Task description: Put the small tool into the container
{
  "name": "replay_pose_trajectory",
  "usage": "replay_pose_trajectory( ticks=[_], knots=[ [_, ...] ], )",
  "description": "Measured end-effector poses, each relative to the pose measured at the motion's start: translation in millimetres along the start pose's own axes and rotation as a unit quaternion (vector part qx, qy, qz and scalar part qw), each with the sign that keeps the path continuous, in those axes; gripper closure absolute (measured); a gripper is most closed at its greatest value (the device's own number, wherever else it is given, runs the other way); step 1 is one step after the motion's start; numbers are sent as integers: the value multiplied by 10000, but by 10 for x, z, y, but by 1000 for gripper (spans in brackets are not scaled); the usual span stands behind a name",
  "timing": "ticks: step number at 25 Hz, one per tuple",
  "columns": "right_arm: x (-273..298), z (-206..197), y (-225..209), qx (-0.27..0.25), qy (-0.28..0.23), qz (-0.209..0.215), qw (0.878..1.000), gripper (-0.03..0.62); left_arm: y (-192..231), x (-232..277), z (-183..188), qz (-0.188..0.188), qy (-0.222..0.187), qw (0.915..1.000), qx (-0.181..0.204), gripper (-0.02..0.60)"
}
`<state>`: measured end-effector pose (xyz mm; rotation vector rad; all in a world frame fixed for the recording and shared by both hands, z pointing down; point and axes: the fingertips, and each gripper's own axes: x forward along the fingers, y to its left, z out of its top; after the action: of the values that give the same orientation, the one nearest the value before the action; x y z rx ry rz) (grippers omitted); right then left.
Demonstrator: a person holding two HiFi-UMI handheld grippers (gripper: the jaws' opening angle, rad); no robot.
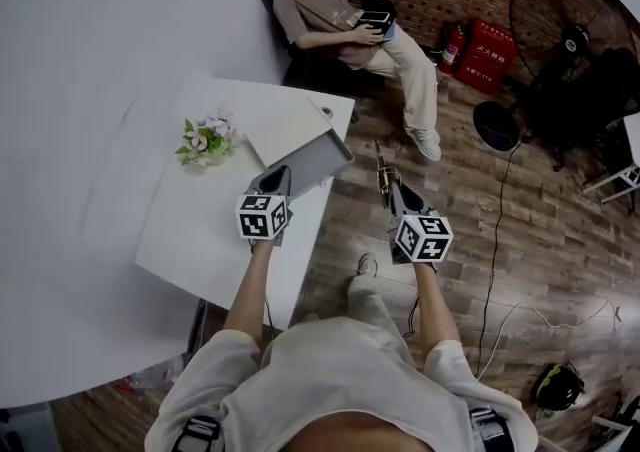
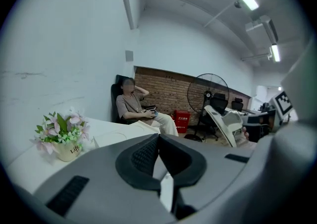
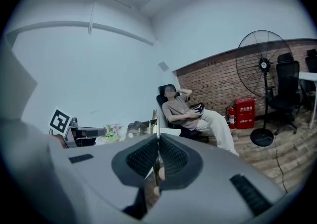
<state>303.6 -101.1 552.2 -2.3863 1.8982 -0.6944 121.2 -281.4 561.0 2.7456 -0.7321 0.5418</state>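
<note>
The container [image 1: 318, 160] is a shallow grey box held tilted over the right part of the white table [image 1: 200, 230]. My left gripper [image 1: 275, 180] is at its near left corner, jaws closed on its thin edge; in the left gripper view [image 2: 158, 139] the pads meet with a pale strip between them. My right gripper [image 1: 390, 185] hangs over the floor to the right of the table, shut on the small tool [image 1: 381, 162], a thin metal piece that sticks up past the pads [image 3: 157, 121]. The tool is apart from the container.
A pot of flowers [image 1: 205, 138] and a flat white lid [image 1: 285, 125] lie on the table behind the container. A person sits in a chair [image 1: 350, 25] beyond the table. A standing fan [image 1: 570, 40], a red box [image 1: 485, 52] and cables [image 1: 500, 270] are on the wooden floor.
</note>
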Motion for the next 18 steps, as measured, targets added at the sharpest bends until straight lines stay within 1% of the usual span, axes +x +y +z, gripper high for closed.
replay_pose_trajectory(
  ticks=[3,6,9,14,18],
  knots=[
    [276,113,-95,-33,146,288,9995,588,129,36,105,352,-44,9993,-109,573],
    [551,201,-107,-126,232,561,9981,588,301,48,118,670,-40,9974,-256,572],
    [751,285,-123,-186,265,789,9964,588,400,43,130,931,-14,9952,-300,573],
    [977,467,-160,-314,270,1124,9928,588,478,70,199,1256,-35,9914,-359,573],
    [1138,545,-254,-427,321,1303,9900,588,498,172,224,1413,12,9893,-356,573]
  ],
)
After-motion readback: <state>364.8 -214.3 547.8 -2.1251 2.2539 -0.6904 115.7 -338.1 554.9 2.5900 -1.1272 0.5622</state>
